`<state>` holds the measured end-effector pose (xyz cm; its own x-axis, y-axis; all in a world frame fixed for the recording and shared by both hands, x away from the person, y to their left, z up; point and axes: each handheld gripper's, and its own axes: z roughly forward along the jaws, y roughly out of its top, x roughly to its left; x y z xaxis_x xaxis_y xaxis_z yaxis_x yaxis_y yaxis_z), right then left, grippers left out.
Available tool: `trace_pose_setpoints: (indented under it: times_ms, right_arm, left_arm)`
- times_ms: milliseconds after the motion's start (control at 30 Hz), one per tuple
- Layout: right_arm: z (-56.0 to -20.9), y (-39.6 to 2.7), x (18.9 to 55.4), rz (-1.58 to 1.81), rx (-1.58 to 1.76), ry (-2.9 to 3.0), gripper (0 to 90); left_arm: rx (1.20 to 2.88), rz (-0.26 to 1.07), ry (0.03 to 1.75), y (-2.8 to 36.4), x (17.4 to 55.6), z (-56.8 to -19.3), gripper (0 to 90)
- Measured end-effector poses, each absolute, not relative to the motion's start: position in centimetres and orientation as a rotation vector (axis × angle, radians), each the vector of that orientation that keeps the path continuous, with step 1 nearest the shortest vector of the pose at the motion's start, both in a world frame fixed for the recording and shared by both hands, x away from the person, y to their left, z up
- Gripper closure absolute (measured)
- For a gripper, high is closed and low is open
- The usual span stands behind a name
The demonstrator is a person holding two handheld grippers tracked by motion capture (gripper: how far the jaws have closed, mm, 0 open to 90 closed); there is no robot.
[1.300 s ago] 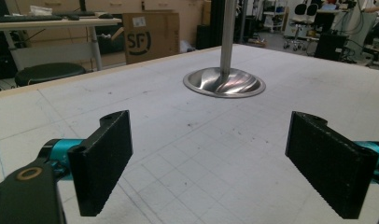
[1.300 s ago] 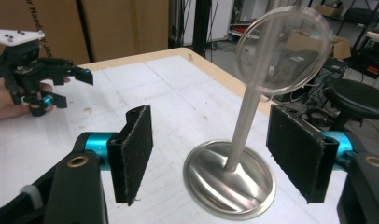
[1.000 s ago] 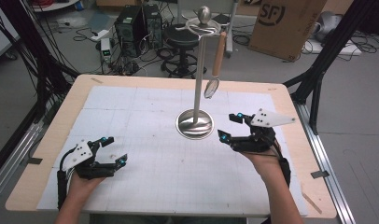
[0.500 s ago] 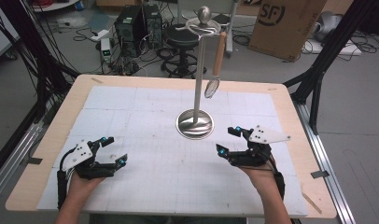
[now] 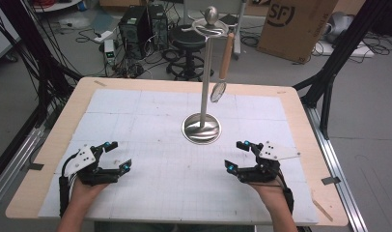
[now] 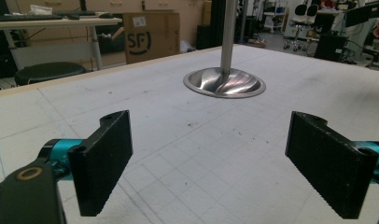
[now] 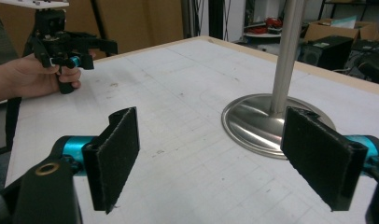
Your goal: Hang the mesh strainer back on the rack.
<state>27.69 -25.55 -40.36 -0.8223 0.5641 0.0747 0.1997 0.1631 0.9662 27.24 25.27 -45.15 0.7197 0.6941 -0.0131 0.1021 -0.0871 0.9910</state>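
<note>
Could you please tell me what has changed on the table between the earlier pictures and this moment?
The right gripper has drawn back from beside the stand's base toward the person and sunk to the mat. Its jaws have just been opening, with nothing between them. The left gripper stayed put, open and empty, and the stand with the wooden-handled utensil hanging from it is as before.

My high view looks down the counter (image 5: 150,101); both claw cameras sit low, sharing the stand's base (image 5: 202,129).
</note>
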Motion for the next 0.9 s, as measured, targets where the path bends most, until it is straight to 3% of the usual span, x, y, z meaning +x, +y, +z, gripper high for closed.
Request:
trace_pose_setpoints:
  times_ms: [900]
  right_arm:
    - [-41.7,-25.3,28.0,1.664,0.778,2.195,16.2]
  left_arm:
    - [1.608,0.558,0.655,25.2,27.2,-45.2,15.3]
